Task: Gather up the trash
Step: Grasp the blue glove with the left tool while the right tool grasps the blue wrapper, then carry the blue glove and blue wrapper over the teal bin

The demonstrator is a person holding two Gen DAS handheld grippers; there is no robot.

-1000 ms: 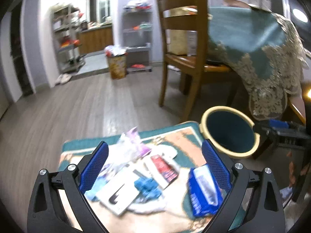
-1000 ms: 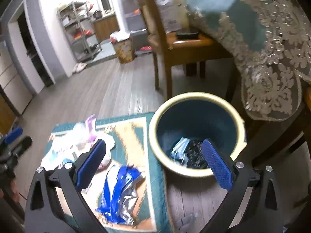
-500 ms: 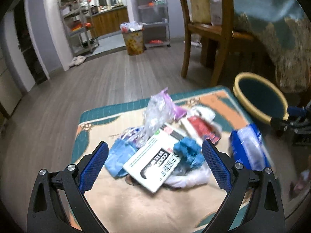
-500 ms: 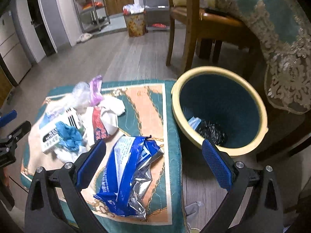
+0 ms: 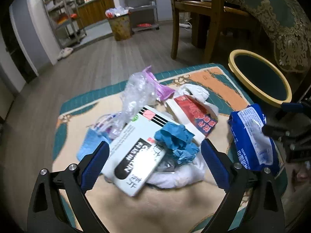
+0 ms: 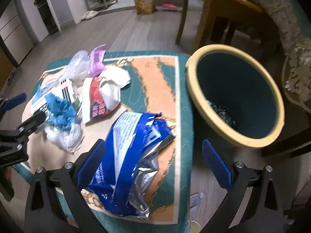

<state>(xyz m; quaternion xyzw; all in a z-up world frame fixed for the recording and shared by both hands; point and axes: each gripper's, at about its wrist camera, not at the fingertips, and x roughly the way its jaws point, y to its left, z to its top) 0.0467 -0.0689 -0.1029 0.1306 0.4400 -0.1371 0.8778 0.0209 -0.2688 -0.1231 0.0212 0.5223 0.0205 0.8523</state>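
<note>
Trash lies piled on a patterned cushion (image 5: 217, 77): a white box with black print (image 5: 136, 155), a crumpled blue glove (image 5: 176, 141), a red and white packet (image 5: 194, 110), clear and purple plastic (image 5: 140, 89), white tissue (image 5: 175, 176) and a blue wipes pack (image 5: 252, 134). My left gripper (image 5: 153, 167) is open, just above the white box and glove. My right gripper (image 6: 153, 163) is open over the blue wipes pack (image 6: 126, 151). The yellow-rimmed teal bin (image 6: 237, 95) stands right of the cushion with some trash inside.
A wooden chair (image 5: 194, 19) and a table with a lace-trimmed teal cloth (image 5: 281, 19) stand behind the bin. Wooden floor (image 5: 87, 64) stretches left toward shelves (image 5: 62, 17) and a far wastebasket (image 5: 119, 26). A scrap lies on the floor by the cushion (image 6: 196, 198).
Both grippers have dropped lower and closer to the cushion. The left now hangs over the box and glove, the right has swung left from the bin to the blue pack.
</note>
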